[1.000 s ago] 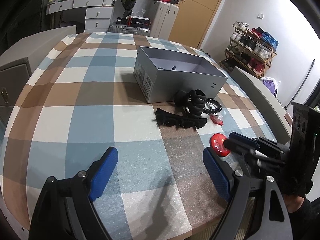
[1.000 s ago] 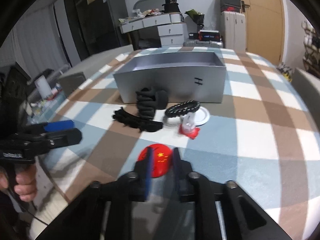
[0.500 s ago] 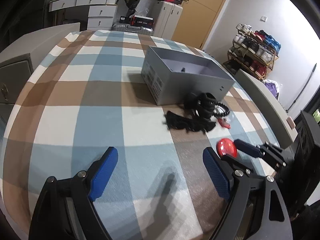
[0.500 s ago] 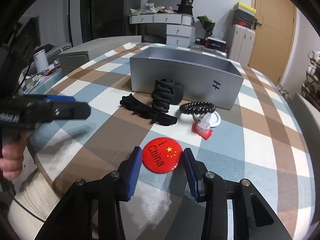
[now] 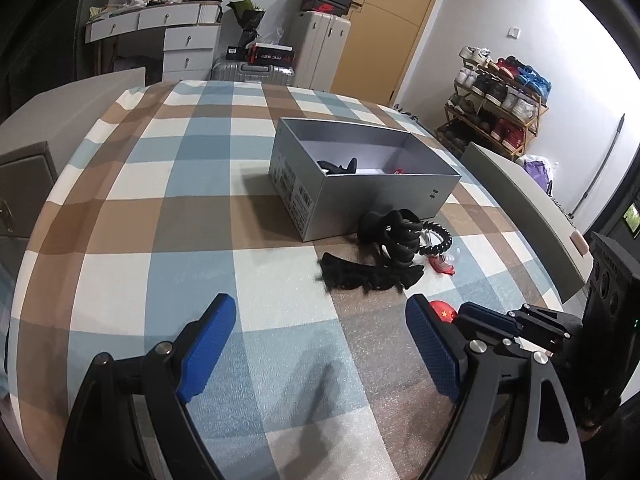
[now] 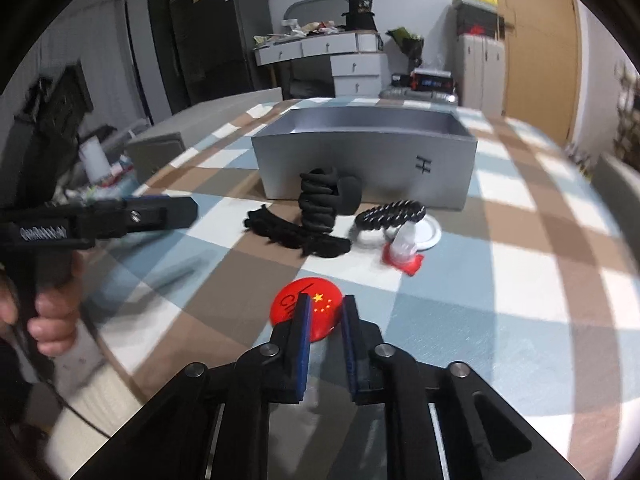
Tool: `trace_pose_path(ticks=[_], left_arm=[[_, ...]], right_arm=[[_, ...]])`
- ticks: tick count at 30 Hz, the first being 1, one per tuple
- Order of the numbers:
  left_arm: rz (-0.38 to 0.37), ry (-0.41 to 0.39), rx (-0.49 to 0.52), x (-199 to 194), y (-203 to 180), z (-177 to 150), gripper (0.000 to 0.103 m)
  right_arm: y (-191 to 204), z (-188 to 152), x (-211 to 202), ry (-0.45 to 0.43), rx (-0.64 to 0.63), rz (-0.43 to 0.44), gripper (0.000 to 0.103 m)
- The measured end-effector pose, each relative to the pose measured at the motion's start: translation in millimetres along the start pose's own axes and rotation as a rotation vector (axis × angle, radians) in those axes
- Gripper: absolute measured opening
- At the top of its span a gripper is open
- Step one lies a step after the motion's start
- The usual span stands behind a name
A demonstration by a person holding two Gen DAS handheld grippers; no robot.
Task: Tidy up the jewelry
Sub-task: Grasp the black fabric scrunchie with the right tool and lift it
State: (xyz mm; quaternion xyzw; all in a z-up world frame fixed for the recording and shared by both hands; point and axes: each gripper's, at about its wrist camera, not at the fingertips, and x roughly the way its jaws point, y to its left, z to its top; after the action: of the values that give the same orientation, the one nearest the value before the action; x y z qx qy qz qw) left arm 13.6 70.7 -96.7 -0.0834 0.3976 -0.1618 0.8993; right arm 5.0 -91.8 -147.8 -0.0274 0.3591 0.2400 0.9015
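My right gripper (image 6: pixel 325 312) pinches the red badge (image 6: pixel 308 304) on the table (image 6: pixel 520 280), near the box (image 6: pixel 368 160). My left gripper (image 5: pixel 320 344) hangs wide open, holding nothing.

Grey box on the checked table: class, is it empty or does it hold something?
Not empty: the grey box holds a black item and something red.
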Motion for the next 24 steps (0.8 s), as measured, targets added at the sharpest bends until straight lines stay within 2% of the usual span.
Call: trace_pose_path(ticks=[3, 5, 6, 9, 10, 12, 14, 17, 20, 22, 24], left_arm=[[0.013, 0.007, 0.019, 1, -1, 2, 0.084], [0.024, 0.007, 0.029, 2, 0, 4, 0.084], [0.023, 0.007, 0.027, 2, 0, 5, 0.084], [0.017, 0.008, 0.009, 3, 2, 8, 0.084], [0.019, 0.008, -0.001, 4, 3, 8, 0.084], [0.021, 0.014, -0.013, 6, 4, 7, 0.084], [0.023, 0.022, -0.022, 7, 6, 6, 0.084], [0.031, 0.034, -0.021, 8, 7, 4, 0.084], [0.032, 0.043, -0.024, 10, 8, 4, 0.084], [0.029, 0.048, -0.027, 11, 8, 4, 0.084], [0.025, 0.05, -0.03, 12, 7, 4, 0.084]], right_arm=[[-3, 7, -8, -0.036, 0.01, 0.014, 0.017], [-7, 18, -8, -0.052, 0.013, 0.019, 0.024], [-8, 22, -6, -0.056, 0.017, 0.03, 0.034], [-11, 43, -1, -0.085, 0.019, 0.062, 0.036], [-10, 51, 4, -0.088, 0.013, 0.072, 0.04], [-8, 60, 15, -0.061, -0.001, 0.072, 0.045], [-1, 66, 26, -0.058, -0.026, 0.085, 0.045], [10, 71, 40, -0.035, -0.07, 0.044, 0.045], [11, 73, 52, 0.0, -0.075, 0.007, 0.037], [10, 74, 56, 0.015, -0.076, -0.006, 0.028], [6, 73, 55, 0.016, -0.072, 0.003, 0.026]])
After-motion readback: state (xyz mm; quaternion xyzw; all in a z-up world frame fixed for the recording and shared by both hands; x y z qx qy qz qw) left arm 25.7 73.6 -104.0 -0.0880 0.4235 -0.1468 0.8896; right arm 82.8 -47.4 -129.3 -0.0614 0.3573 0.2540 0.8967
